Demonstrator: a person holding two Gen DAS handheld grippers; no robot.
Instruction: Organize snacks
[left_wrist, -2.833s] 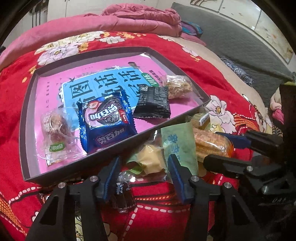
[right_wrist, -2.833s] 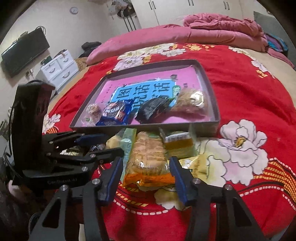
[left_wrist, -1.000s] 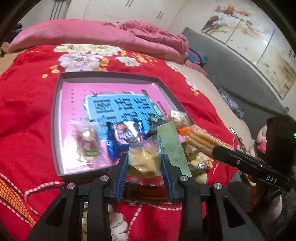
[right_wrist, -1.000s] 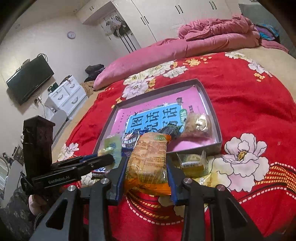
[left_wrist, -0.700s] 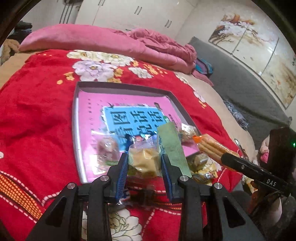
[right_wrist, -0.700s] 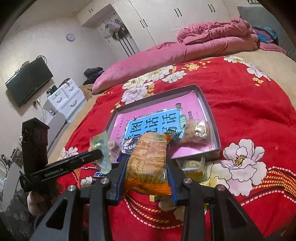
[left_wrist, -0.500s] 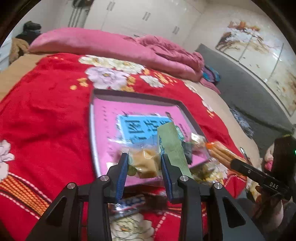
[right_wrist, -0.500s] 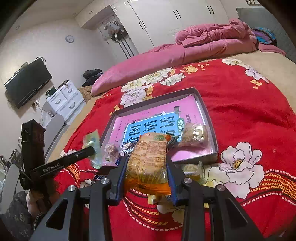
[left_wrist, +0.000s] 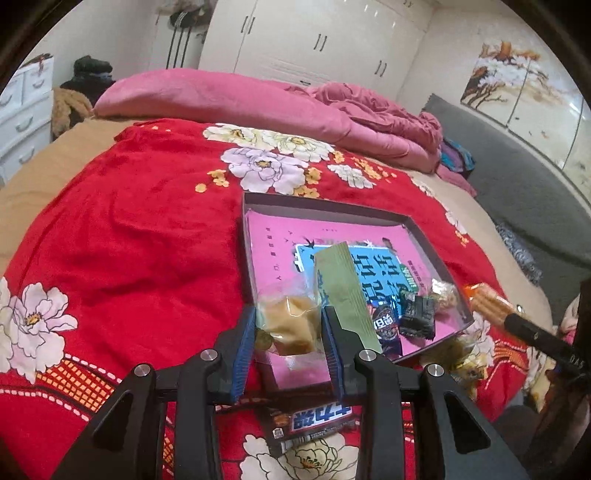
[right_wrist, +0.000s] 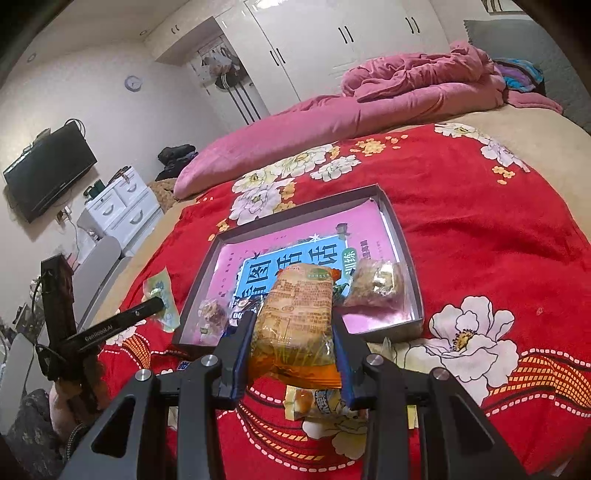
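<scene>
Here the working surface is a bed covered by a red blanket (left_wrist: 140, 236) printed with large white and pink flowers; a pink quilt (left_wrist: 229, 99) lies bunched along the far edge. A shallow grey tray (left_wrist: 321, 207) with a pink and blue printed liner sits on the blanket near the middle. The left hand-held gripper (left_wrist: 288, 332) is closed on a clear-wrapped yellow pastry (left_wrist: 290, 325) with a green paper flap (left_wrist: 343, 288), held over the near left corner of the tray. The right hand-held gripper (right_wrist: 293, 343) is clamped on an orange snack pack (right_wrist: 297, 314), held above the blanket just in front of the tray's near rim. Inside the tray, at its near end: a blue cookie packet (left_wrist: 386, 326), a small black packet (left_wrist: 417, 317) and a clear bag of crumbly snack (right_wrist: 375, 284), close together, plus a round brown sweet in clear wrap (right_wrist: 212, 312) at the left corner. On the blanket outside the tray lie a dark bar wrapper (left_wrist: 310, 424) and a yellow packet (right_wrist: 317, 404). Room: white wardrobe doors (left_wrist: 314, 40) behind the bed, a white drawer unit (right_wrist: 122, 210), a wall-mounted TV (right_wrist: 48, 170), a round wall clock (right_wrist: 133, 83), a tree painting (left_wrist: 517, 74).
</scene>
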